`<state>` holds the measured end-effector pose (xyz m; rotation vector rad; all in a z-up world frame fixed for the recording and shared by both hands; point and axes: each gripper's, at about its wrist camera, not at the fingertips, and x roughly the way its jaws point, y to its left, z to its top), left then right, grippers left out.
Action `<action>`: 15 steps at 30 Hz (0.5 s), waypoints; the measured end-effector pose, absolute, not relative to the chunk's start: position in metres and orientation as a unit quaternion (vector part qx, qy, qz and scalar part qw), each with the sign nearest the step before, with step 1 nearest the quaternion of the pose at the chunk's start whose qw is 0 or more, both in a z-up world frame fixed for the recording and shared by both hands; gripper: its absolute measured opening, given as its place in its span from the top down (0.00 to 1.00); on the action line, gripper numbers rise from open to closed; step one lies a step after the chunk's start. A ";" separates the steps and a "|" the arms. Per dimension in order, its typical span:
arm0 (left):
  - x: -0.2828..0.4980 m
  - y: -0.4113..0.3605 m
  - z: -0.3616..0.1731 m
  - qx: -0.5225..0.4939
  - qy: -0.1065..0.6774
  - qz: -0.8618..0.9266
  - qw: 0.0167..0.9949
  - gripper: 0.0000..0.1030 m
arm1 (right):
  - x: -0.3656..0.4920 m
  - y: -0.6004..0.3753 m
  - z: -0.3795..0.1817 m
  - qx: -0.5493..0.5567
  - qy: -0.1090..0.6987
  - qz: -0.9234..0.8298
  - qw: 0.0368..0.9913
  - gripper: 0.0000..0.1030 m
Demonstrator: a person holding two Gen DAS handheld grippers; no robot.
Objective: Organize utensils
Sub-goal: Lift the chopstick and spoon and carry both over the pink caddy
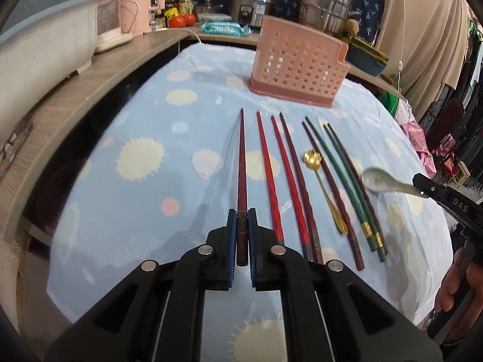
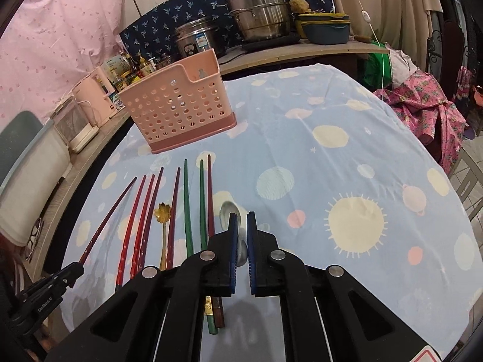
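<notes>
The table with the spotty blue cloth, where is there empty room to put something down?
Bare blue spotted cloth lies right of the row of red, maroon and green chopsticks, out to the table's edge. It is crowded from that row up to the pink perforated plastic basket.

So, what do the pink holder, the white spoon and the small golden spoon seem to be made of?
The pink perforated utensil holder looks like moulded plastic: matte, with even round holes and a darker base. The white soup spoon, in the right hand-held gripper, seems glazed ceramic: glossy, pale, thick-walled. The small golden flower-shaped spoon looks like gold-coloured metal, given its bright sheen and thin stem; whether plated, I cannot tell.
</notes>
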<state>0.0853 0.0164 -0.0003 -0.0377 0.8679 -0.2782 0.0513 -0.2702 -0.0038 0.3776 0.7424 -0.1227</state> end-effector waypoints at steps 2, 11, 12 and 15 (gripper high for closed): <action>0.088 0.021 0.013 -0.023 0.408 -0.136 0.903 0.93 | 0.051 -0.272 0.007 0.180 0.352 -0.059 0.917 0.94; 0.129 0.026 0.097 -0.038 0.329 -0.147 0.932 0.93 | 0.072 -0.282 0.062 0.152 0.308 -0.041 0.938 0.99; 0.136 0.025 0.108 -0.039 0.321 -0.148 0.935 0.93 | 0.077 -0.283 0.068 0.146 0.302 -0.041 0.941 0.99; 0.148 0.023 0.132 -0.040 0.296 -0.153 0.942 0.93 | 0.090 -0.286 0.081 0.123 0.290 -0.048 0.948 0.99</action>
